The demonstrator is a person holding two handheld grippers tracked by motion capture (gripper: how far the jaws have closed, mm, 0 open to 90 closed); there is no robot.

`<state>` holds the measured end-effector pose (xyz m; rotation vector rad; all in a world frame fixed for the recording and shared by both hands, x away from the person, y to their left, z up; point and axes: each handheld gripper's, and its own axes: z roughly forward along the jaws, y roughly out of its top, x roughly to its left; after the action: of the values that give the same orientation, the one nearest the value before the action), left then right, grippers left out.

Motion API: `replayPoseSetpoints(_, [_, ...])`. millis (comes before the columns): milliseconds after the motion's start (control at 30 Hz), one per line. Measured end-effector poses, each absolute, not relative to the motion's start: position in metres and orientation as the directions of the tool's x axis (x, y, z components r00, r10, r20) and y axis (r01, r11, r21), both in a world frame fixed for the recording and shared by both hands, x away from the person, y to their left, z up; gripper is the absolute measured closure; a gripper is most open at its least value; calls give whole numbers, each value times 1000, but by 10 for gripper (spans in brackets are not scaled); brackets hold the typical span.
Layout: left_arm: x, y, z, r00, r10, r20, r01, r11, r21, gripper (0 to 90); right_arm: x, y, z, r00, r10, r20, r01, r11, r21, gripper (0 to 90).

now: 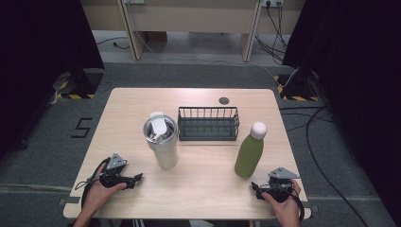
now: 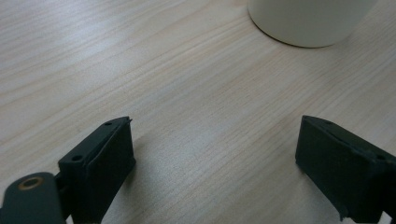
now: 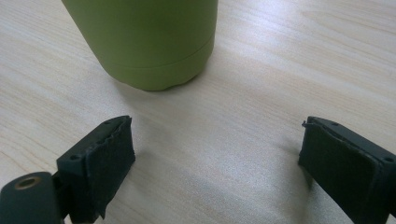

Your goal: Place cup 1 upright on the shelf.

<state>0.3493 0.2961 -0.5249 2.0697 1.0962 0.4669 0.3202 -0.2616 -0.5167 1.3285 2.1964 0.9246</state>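
Nothing has been picked up yet, by the look of it. Both grippers rest low on the tabletop (image 1: 198, 189) near its front edge, each with jaws spread wide and nothing between them.

The left gripper (image 1: 135, 178) lies close to the front left corner, held in the person's left hand (image 1: 97, 191), its jaws pointing toward the middle of the table. In the left gripper view the left gripper (image 2: 215, 158) shows only bare wood between its pads, and the rounded cream base of the steel tumbler (image 2: 306, 21) sits ahead and off to one side, clearly apart from the jaws. From above, the tumbler (image 1: 162, 142) stands upright left of centre, with a clear lid on top.

The right gripper (image 1: 257, 187) sits near the front right corner in the right hand (image 1: 283, 205). In the right gripper view the right gripper (image 3: 215, 158) is released as well, and the foot of the green bottle (image 3: 149, 42) stands just ahead of it, near but not touching. Seen from above, the bottle (image 1: 249, 151) is upright with a white cap, right of centre.

Behind both vessels, toward the far edge, stands a dark wire basket (image 1: 208, 124) with nothing in it. Judging from this layout, the work is at its start: reaching, gripping and moving either vessel all remain to be done.
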Motion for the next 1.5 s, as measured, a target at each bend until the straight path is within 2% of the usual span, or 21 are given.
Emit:
replayPoseSetpoints(200, [349,296,-525,574,819,-21,552,-368,748,112,320,-262,-517,-461,887,-7,615,326,718,101])
replayPoseSetpoints(333, [348,297,-524,579,815,-26,547,-365,754,148,320,-261,-517,-459,888,-4,618,323,717,101])
replayPoseSetpoints(500, [346,297,-523,595,804,-8,512,-371,775,149,320,-261,-517,-460,888,-4,617,323,717,101])
replayPoseSetpoints(933, [339,288,-508,631,772,-77,415,-253,874,148,321,-262,-516,-463,887,-6,616,326,717,100])
replayPoseSetpoints(1133, [338,277,-503,664,744,-74,362,-233,902,148,321,-262,-517,-468,884,-8,613,331,718,100])
replayPoseSetpoints(1500, [342,265,-499,680,729,-75,327,-210,921,148,321,-262,-516,-468,884,-7,613,330,717,99])
